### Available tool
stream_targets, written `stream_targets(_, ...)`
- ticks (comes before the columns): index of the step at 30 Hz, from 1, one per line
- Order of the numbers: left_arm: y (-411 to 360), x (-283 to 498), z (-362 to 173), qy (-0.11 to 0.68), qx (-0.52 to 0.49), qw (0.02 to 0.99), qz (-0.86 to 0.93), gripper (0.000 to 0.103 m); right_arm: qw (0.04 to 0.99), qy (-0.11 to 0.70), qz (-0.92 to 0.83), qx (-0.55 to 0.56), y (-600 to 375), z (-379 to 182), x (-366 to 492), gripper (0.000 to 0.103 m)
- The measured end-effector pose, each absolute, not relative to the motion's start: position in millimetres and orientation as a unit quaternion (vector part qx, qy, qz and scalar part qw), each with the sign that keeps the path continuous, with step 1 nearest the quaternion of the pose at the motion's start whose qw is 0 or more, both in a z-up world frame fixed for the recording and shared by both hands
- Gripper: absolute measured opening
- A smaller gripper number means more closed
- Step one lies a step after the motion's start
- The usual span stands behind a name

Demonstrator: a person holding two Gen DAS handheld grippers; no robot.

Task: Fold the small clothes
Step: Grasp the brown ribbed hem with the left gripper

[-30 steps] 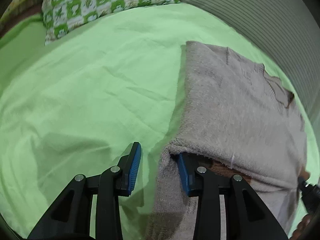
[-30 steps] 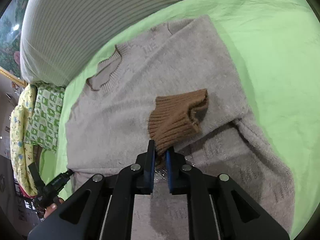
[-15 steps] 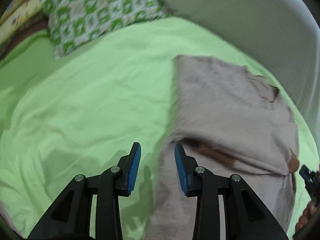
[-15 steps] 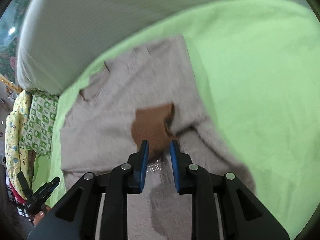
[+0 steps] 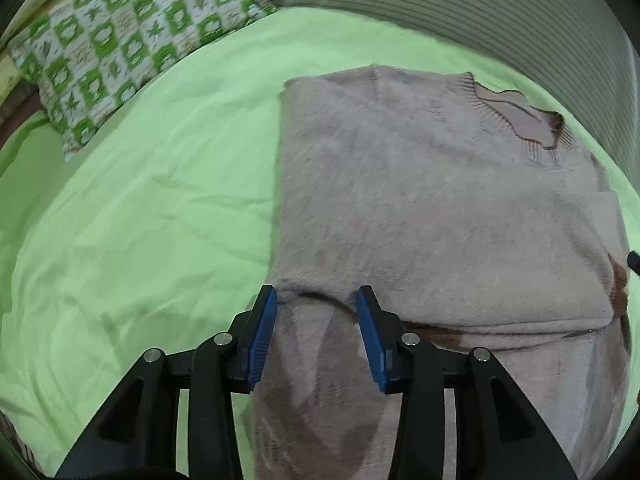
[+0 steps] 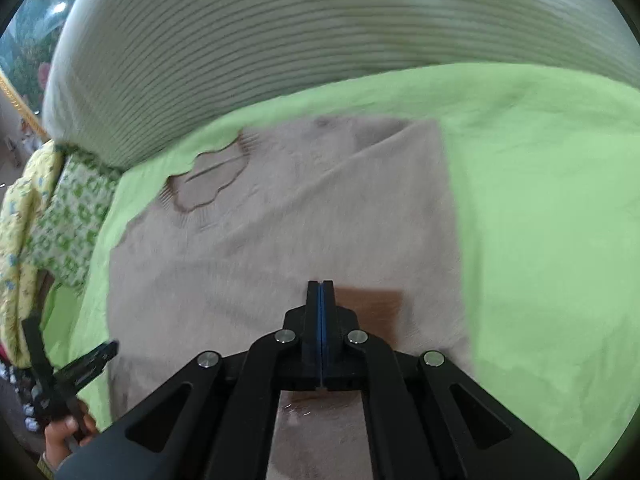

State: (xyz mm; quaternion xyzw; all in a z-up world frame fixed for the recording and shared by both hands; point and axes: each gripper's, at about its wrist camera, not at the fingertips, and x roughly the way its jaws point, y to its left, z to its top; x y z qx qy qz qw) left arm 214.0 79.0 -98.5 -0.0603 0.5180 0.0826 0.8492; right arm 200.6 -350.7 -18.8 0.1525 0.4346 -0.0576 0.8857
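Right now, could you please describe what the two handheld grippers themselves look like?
Both match: the left gripper and right gripper have matte black angular linkage arms with triangular cut-outs, round silver pivot bolts, and blue ribbed pads lining the fingers. No cables or markings are visible.

Both tongs are built from matte black plastic linkages with triangular cut-outs, joined by round silver screws. The left tongs (image 5: 316,336) are faced with ribbed blue pads (image 5: 262,340); on the right tongs (image 6: 320,304) only a thin blue seam is seen. A bare-skinned left hand (image 6: 60,436) is seen beside a dark grey sleeve (image 6: 120,460).
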Motion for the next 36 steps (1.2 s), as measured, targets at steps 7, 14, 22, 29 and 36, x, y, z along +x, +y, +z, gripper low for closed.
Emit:
stream_targets(7, 97.9, 177.2, -90.9, 0.529, -0.074, 0.841, 0.086, 0.047, 0.867, 0.454, -0.059, 0.196, -369.9, -24.6, 174.8, 0.001)
stream_targets(14, 120.5, 111.0, -81.8, 0.546, -0.132, 0.826, 0.047, 0.063, 0.868, 0.454, -0.061, 0.194, -364.3, -15.4, 106.5, 0.053)
stream_targets(22, 107.9, 23.7, -101.5, 0.601, -0.152, 0.784, -0.032, 0.067, 0.861, 0.455, -0.09, 0.208, -355.8, -22.3, 12.9, 0.053)
stream_targets(29, 93.8, -37.3, -118.7, 0.624, -0.148, 0.762, -0.085, 0.07, 0.849, 0.464, -0.121, 0.223, -351.6, -37.5, -68.4, 0.053)
stream_targets(36, 84.2, -68.6, -125.6, 0.634, -0.161, 0.747, -0.119, 0.076, 0.845, 0.462, -0.147, 0.226, -350.2, -41.1, -113.9, 0.053)
